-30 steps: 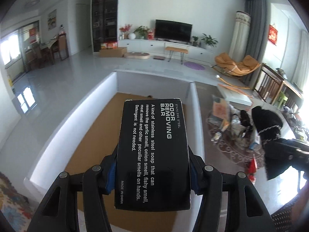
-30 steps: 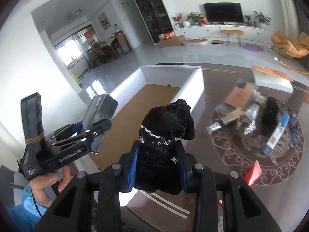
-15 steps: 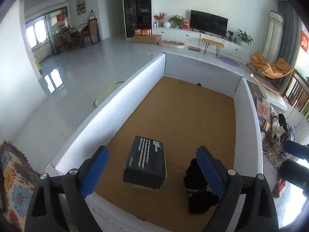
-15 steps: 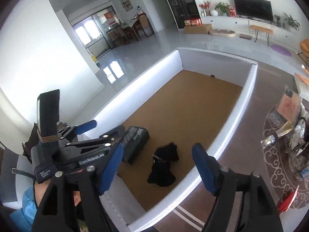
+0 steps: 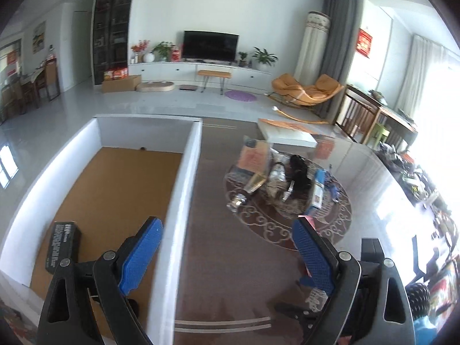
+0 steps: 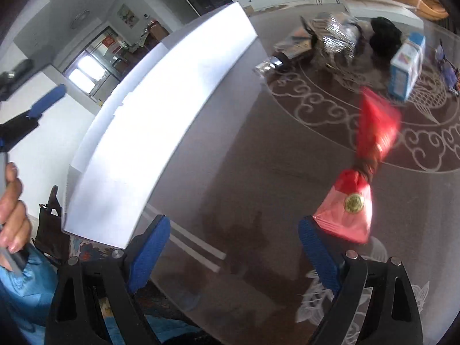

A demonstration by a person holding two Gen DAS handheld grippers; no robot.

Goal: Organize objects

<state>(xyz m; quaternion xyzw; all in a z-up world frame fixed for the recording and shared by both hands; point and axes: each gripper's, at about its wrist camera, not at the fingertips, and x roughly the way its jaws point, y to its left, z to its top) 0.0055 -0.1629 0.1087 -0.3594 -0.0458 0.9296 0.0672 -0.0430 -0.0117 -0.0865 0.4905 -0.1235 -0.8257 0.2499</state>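
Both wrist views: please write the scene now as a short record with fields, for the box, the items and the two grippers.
container: white box with brown floor, on the dark table
inside box: black carton near the left wall
still outside: pile of packets on the round pattern; red packet nearer
left gripper: open, empty, over the box's right wall
right gripper: open, empty, red packet by its right finger

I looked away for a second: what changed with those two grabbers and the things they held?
Both let go. The black box now lies in the white bin; the black cloth is out of view. The left gripper and right gripper opened and swung toward the red packet. The pile stayed.
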